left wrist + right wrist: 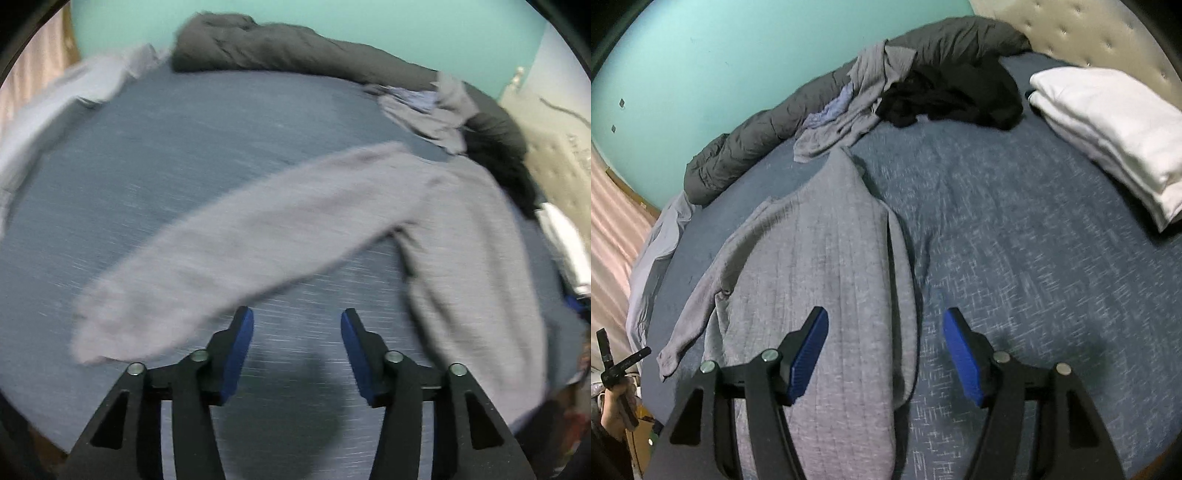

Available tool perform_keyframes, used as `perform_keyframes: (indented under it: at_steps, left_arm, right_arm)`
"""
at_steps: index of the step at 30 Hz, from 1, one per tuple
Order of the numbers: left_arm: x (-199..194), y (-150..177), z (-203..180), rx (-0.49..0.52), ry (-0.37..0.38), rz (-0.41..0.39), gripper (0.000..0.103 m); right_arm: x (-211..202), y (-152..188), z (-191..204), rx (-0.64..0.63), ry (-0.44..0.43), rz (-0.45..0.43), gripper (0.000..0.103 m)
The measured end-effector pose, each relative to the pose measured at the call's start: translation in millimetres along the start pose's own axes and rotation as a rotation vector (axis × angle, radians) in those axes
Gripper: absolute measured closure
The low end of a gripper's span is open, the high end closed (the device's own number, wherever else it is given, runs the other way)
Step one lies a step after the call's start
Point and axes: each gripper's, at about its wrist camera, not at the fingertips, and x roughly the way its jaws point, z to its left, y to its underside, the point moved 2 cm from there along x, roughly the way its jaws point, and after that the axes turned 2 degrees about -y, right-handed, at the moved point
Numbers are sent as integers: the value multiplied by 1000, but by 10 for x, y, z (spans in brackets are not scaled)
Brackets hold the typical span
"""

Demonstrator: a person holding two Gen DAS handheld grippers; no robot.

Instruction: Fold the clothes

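Item, far left: in the right wrist view we see a hand [617,406] holding the left gripper [622,360] off the bed's edge, backed by a pink curtain [609,229]. From its own camera we record its jaws wide apart, holding nothing, above bare blue sheet [147,155].

Item, left of centre: a pale sheet [653,251] bunched along the bed edge, then a grey sweater [812,266] lying flat on the sheet. One sleeve [698,295] stretches toward the bed's left edge; the other side is folded in over the body.

Item, centre: our right gripper [885,354], jaws spread and empty, left finger over the sweater's lower body, right finger over the sheet.

Item, rear: a dark grey duvet [746,147] rolled along the teal wall [720,55], with a heap of grey clothes [857,96] and a black garment [960,96] against it.

Item, right: folded white clothes [1108,129], stacked near the tufted headboard [1089,29].
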Motion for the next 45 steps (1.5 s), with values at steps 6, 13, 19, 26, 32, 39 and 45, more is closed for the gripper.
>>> perform_keyframes:
  at_steps: [6,13,19,26,32,39,45]
  left_arm:
    - [372,190,-844,124,42,70,48]
    - [643,325,-1497,186,94,126,44]
    - [918,400,-1750,215,90,177,41]
    - [1153,461,-1938,238,88,215,86]
    - [956,447,-1739,244,104,171,96]
    - [558,357,-1224,177,64,57,100]
    - [483,306,-727,81,20,32,100]
  right_arm:
    - [207,19,-10,-10,16,26,37]
    - [293,-23,-76,-27,16,38,37]
    - [258,-57,-175,-32,12,38,37]
    - [267,-45,-179,-62,19,52,37]
    - [321,-66,-175,-34,16,52,37]
    - [561,-126,-132,48,-34,90,37]
    - [754,-109,-127,83,1,129,37]
